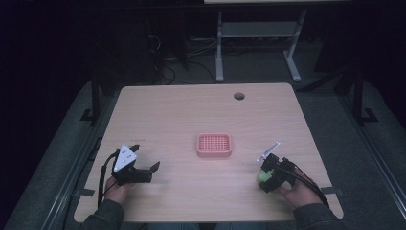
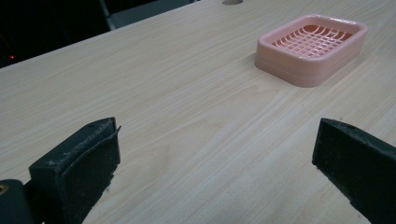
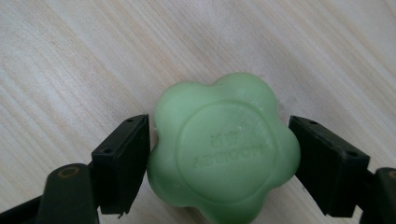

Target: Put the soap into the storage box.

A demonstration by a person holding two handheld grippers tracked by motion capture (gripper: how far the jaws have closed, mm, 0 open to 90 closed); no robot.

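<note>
Plainly green, flower-shaped embossed soap [image 3: 224,149]

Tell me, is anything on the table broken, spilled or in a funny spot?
Nothing stands out. The pink soap dish sits flat mid-table, empty and whole. The green flower-shaped soap looks undamaged between the right gripper's jaws, above the wooden table. The left gripper is open with nothing in it. No spills.

1 soap [image 3: 224,149], 1 tray [image 1: 214,145]
</note>
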